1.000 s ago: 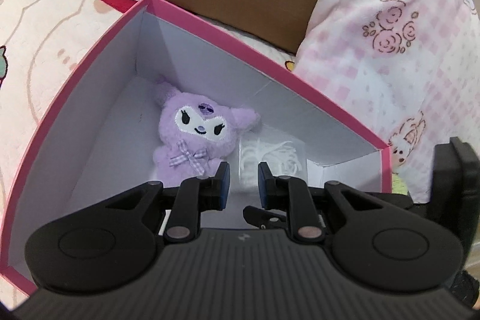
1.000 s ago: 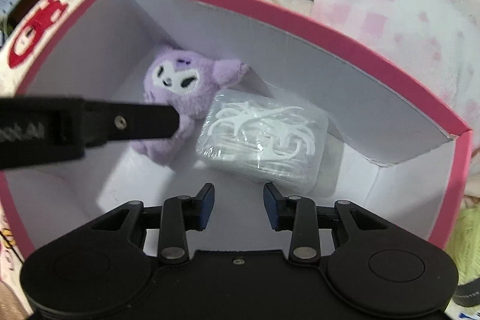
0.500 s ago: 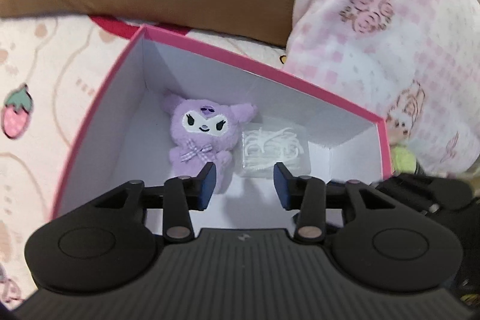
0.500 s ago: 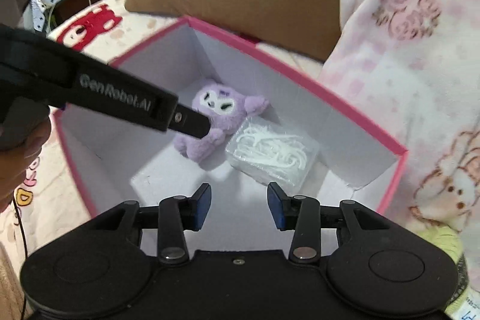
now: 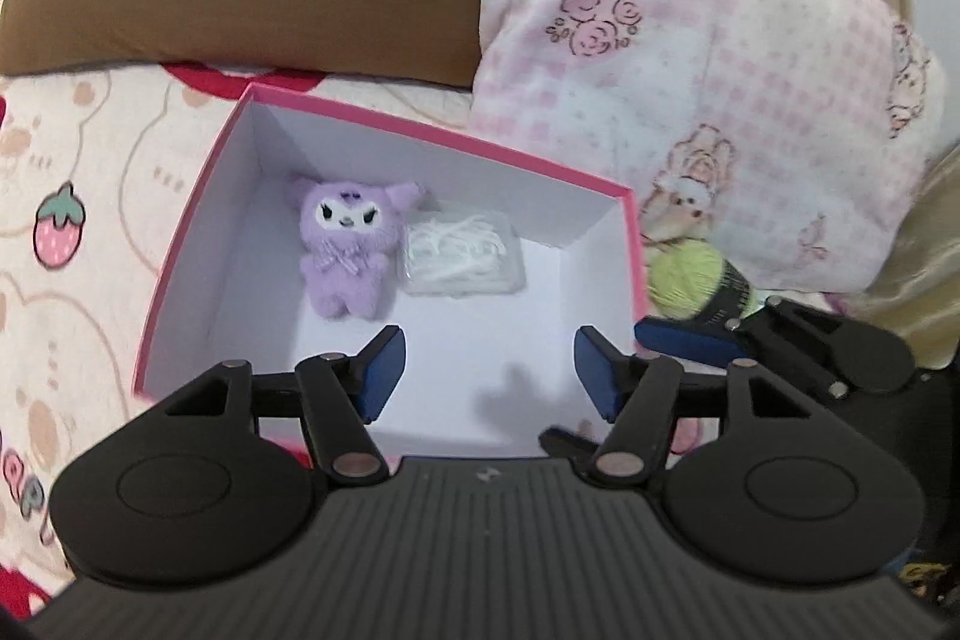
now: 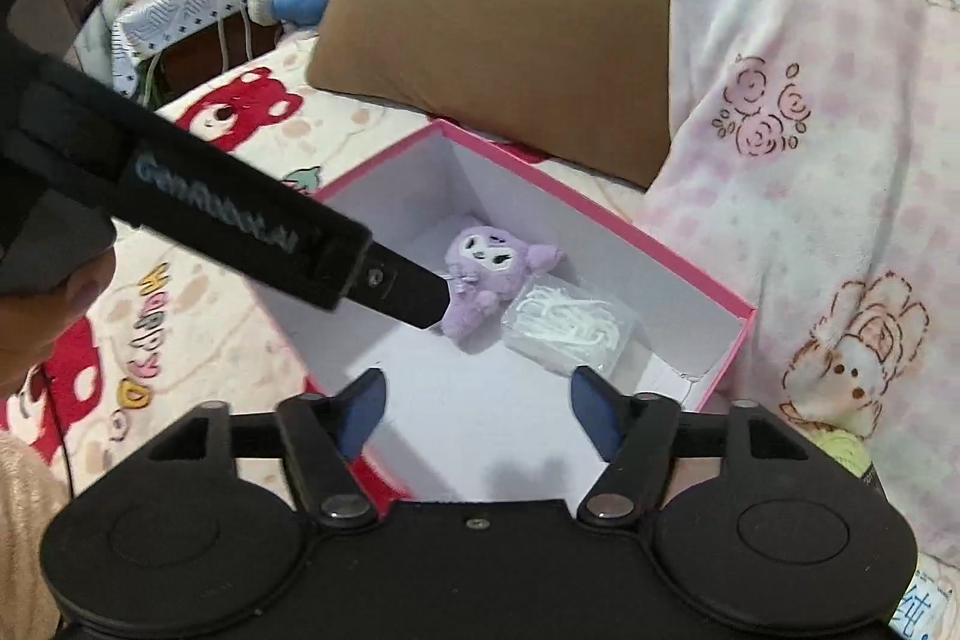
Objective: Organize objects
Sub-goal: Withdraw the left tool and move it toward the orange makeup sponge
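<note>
In the middle of the left wrist view, the pink box (image 5: 624, 196) lies on the bedsheet (image 5: 90, 220) and already holds two things. The purple plush toy (image 5: 348, 250) and the clear packet of white picks (image 5: 462, 253) lie side by side, touching, near the back wall. So part of the tidying looks done. A green ball of yarn (image 5: 684, 280) sits outside, just right of the box, beside the pink blanket (image 5: 720, 70); I think it comes next. The left gripper (image 5: 486, 376) and the right gripper (image 6: 474, 415) are both about half open and empty, and their jaws have just been opening.
</note>
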Action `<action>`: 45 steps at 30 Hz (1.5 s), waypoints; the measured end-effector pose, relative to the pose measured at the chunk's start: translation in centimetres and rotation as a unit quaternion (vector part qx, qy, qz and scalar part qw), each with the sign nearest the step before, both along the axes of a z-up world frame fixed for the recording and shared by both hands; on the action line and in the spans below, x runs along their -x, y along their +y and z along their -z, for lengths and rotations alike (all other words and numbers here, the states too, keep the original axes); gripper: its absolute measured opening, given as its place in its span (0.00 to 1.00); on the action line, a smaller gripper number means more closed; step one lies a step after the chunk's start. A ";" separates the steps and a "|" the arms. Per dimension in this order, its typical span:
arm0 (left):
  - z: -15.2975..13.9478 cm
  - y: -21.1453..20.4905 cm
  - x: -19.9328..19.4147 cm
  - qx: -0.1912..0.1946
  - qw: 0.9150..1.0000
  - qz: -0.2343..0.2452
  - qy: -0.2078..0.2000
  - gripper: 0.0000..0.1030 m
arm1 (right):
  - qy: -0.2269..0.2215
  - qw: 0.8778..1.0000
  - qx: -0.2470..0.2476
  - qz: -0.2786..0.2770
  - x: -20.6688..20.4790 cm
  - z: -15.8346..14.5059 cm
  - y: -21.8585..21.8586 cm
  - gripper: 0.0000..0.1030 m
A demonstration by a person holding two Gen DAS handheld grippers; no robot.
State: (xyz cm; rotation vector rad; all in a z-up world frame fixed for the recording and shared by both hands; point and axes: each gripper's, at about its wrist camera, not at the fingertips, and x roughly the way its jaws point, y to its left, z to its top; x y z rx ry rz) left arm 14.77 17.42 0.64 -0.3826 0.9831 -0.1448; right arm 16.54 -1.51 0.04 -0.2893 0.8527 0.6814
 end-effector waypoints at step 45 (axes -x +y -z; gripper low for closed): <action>-4.2 -10.5 13.0 -0.034 0.993 0.108 -0.006 0.98 | 0.007 0.997 -0.020 0.070 13.5 -5.3 -16.6 0.91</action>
